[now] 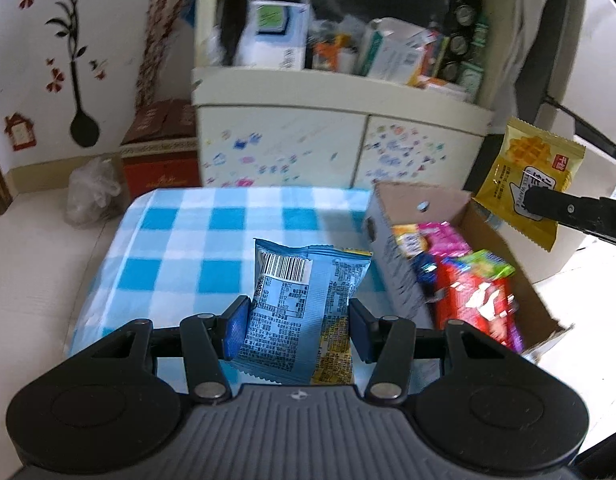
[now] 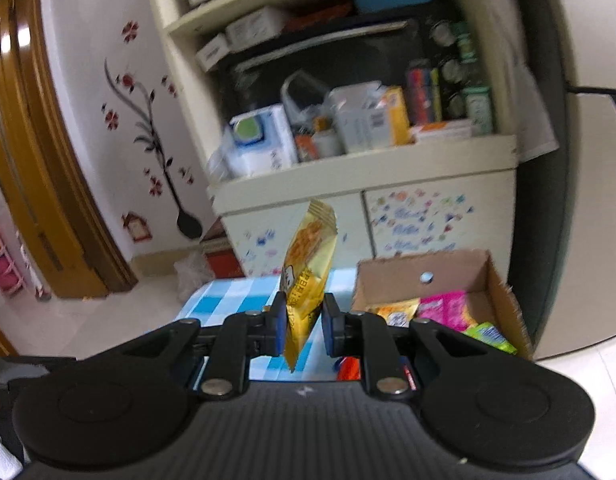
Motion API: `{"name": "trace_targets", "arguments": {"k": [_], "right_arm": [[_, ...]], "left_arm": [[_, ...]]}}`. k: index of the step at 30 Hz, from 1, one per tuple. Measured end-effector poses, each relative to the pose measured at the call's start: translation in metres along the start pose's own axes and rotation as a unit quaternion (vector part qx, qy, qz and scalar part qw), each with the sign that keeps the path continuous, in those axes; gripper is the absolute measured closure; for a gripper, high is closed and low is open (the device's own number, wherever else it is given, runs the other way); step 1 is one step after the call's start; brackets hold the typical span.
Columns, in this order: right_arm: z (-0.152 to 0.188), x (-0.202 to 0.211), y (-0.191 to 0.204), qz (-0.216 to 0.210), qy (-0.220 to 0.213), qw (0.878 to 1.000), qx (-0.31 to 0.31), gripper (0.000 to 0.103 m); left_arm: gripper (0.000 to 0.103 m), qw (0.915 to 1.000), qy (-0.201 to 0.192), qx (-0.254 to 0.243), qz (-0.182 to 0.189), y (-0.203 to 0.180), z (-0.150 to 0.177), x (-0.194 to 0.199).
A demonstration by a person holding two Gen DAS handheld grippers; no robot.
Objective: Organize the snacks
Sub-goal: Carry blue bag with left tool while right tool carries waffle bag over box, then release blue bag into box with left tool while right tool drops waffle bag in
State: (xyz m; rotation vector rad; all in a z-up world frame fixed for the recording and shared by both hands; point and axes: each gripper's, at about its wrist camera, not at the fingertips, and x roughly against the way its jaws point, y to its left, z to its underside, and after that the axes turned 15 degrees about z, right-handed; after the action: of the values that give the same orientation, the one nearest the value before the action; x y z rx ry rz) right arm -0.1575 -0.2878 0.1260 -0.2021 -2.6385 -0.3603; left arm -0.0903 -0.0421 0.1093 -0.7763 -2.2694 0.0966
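Left wrist view shows the left tool (image 1: 296, 320) clamping a blue packet (image 1: 304, 308) above the checked surface (image 1: 180, 240), the right tool (image 2: 304, 322) pinching a yellow packet (image 2: 308, 272); release each squarely over the cardboard box (image 1: 491, 232).

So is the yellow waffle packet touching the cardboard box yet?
Apart. The left wrist view shows the yellow waffle packet, pinched in the right gripper, hanging above the cardboard box.

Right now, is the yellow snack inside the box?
No, the yellow snack hangs pinched in the right gripper, up in the air beside the box, not in it.
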Motion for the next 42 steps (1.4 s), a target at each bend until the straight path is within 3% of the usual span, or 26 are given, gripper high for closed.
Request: {"name": "trace_targets", "arguments": {"k": [7, 13, 22, 26, 32, 34, 36, 39, 42], "right_arm": [[-0.018, 0.009, -0.036, 0.022, -0.019, 0.998, -0.050, 0.086], [-0.023, -0.002, -0.062, 0.057, 0.000, 0.993, -0.101, 0.086], [-0.021, -0.020, -0.067, 0.076, 0.031, 0.991, -0.109, 0.086], [-0.018, -0.029, -0.067, 0.091, 0.050, 0.989, -0.109, 0.085], [-0.018, -0.033, -0.073, 0.101, 0.056, 0.985, -0.130, 0.073], [-0.018, -0.032, -0.073, 0.103, 0.054, 0.984, -0.137, 0.057], [-0.018, -0.031, -0.073, 0.105, 0.051, 0.983, -0.139, 0.049], [-0.019, -0.032, -0.072, 0.108, 0.053, 0.983, -0.137, 0.041], [-0.018, -0.033, -0.071, 0.110, 0.054, 0.983, -0.136, 0.039]], "left_arm": [[0.046, 0.9992, -0.009, 0.000, 0.040, -0.036, -0.024, -0.028], [0.046, 0.9980, -0.002, 0.013, 0.062, -0.059, -0.042, -0.066], [0.046, 0.9982, 0.009, 0.012, 0.058, -0.079, -0.070, -0.118], [0.032, 0.9988, 0.014, 0.009, 0.047, -0.085, -0.080, -0.134], [0.005, 0.9990, 0.008, -0.041, 0.017, -0.100, -0.082, -0.130], [0.003, 0.9985, 0.014, -0.053, 0.006, -0.102, -0.081, -0.127], [0.000, 0.9980, 0.023, -0.058, -0.003, -0.101, -0.080, -0.124], [0.000, 0.9972, 0.034, -0.062, -0.024, -0.098, -0.077, -0.119], [0.000, 0.9965, 0.038, -0.064, -0.039, -0.093, -0.076, -0.112]]}}
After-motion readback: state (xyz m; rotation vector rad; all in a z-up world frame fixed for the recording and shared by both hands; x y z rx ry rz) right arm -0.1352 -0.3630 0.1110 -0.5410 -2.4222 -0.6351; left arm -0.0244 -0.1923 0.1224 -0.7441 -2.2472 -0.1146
